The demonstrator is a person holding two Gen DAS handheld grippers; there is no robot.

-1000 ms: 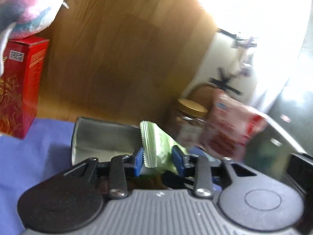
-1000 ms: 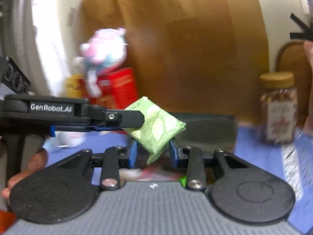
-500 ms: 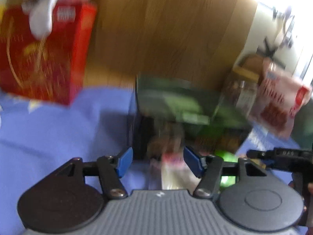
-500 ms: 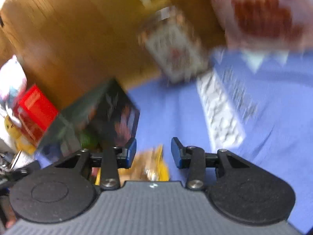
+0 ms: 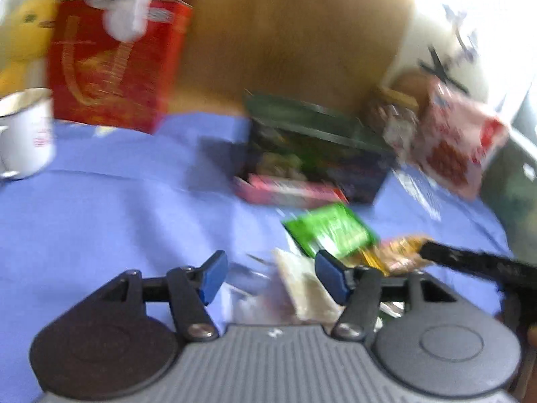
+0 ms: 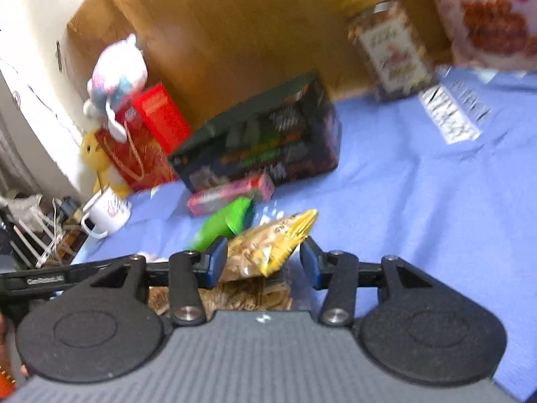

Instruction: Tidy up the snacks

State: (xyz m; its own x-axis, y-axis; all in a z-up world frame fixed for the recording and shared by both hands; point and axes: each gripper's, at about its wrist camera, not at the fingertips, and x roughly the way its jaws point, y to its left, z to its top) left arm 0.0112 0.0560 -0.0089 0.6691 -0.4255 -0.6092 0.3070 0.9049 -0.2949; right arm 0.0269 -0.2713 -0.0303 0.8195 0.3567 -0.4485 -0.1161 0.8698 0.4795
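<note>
My left gripper (image 5: 268, 273) is open and empty, low over the blue cloth above a pale clear-wrapped snack (image 5: 303, 290). A bright green packet (image 5: 330, 230) lies just beyond its right finger. My right gripper (image 6: 261, 260) is open with a yellow snack bag (image 6: 272, 243) lying between its fingers on the cloth. The green packet (image 6: 223, 223) lies to its left. A dark storage box (image 6: 265, 137) with snacks inside stands behind, a pink box (image 6: 231, 193) at its front. The box also shows in the left wrist view (image 5: 315, 154).
A red box (image 5: 114, 67) with plush toys stands at the back left, a white mug (image 5: 25, 132) beside it. A snack jar (image 6: 391, 42) and a red-and-white bag (image 6: 486, 16) stand at the back right. A wooden panel rises behind.
Both grippers let go of the pale green packet they held together, opened, and dropped down from the box to the loose snacks on the cloth in front of it.
</note>
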